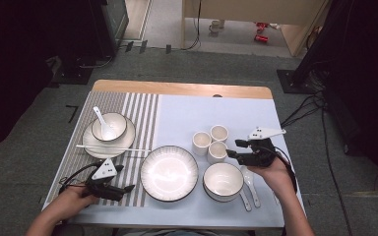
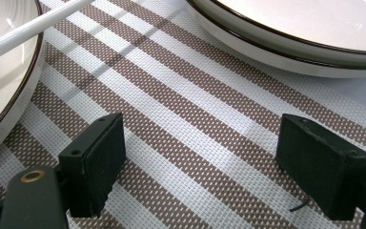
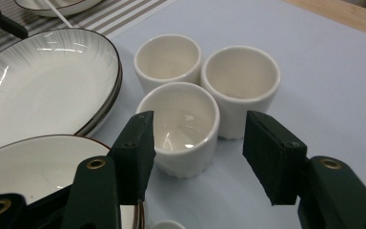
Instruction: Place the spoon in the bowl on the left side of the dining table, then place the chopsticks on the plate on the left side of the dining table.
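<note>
At the table's front-left corner the left gripper (image 1: pixel 128 188) lies low over the striped mat (image 1: pixel 140 105), its jaws wide apart with nothing but weave between them. Toward the left edge sits a plate (image 1: pixel 94 146) bearing a small bowl (image 1: pixel 118 129) with a spoon (image 1: pixel 102 122) in it, and a white chopstick (image 1: pixel 113 148) rests across the plate's rim. Near the front edge at the middle lies the large plate (image 1: pixel 169 172), then a bowl (image 1: pixel 223 181) with two spoons (image 1: pixel 249 184) just beside it. Behind the bowl stand three cups together; the nearest cup (image 3: pixel 183 126) is straight ahead of the right gripper (image 3: pixel 195 152), whose jaws are half-open and hold nothing, pads apart from the cup.
</note>
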The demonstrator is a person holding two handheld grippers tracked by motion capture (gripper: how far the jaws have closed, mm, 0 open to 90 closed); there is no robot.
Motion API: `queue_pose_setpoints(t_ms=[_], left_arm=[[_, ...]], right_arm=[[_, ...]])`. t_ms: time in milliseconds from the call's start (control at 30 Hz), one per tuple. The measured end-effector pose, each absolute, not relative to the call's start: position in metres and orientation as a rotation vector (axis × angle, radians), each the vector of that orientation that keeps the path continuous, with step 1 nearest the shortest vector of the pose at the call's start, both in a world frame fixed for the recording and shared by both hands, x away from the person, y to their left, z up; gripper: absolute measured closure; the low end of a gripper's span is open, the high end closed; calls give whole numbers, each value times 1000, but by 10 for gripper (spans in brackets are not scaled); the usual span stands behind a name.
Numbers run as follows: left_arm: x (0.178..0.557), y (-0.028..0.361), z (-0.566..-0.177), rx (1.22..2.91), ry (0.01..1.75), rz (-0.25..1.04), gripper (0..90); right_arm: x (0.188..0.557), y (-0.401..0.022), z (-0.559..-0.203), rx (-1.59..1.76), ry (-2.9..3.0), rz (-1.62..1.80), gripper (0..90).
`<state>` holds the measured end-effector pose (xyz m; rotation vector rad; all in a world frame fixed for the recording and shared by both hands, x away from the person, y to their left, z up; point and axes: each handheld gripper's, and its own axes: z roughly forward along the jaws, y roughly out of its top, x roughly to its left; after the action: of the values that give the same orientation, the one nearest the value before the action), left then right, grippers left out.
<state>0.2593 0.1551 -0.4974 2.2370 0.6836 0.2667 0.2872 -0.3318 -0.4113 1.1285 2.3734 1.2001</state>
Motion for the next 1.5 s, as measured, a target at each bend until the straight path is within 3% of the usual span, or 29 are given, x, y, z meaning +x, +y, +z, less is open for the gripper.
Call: queue_pose_setpoints(t_ms=[1133, 1500], left_arm=[[259, 155, -498, 2235, 684, 268, 171], [259, 155, -497, 2236, 684, 267, 171]], right_arm=[[270, -396, -457, 1351, 2192, 1102, 472], [267, -411, -471, 1418, 2091, 1047, 525]])
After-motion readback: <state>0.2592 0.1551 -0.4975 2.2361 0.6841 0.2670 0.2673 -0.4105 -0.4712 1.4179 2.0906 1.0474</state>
